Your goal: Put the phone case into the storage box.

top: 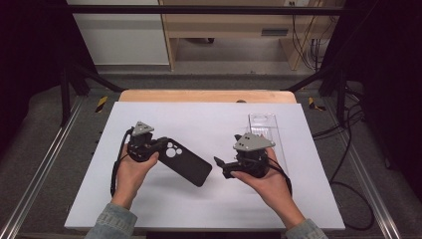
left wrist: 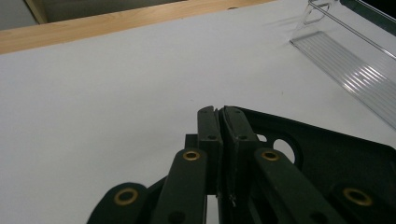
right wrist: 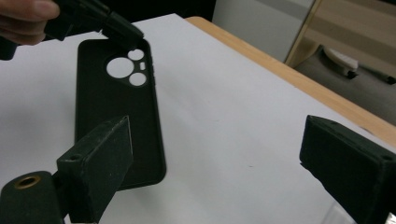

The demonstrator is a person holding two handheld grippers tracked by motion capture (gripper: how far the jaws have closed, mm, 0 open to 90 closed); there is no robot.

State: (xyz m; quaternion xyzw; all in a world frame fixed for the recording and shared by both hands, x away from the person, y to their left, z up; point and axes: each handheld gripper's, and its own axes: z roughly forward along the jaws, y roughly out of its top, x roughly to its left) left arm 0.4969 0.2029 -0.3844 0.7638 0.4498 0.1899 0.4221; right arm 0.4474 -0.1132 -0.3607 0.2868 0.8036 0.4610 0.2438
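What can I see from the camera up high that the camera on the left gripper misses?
Only the high view takes in the person's two hands, the right gripper with open jaws, and the floor and furniture beyond the table. Only the left gripper view shows, close up, the left gripper with its jaws pinched shut on the edge of the black phone case. Both show the black phone case, the clear plastic packaging, the white mat and the wooden table edge.
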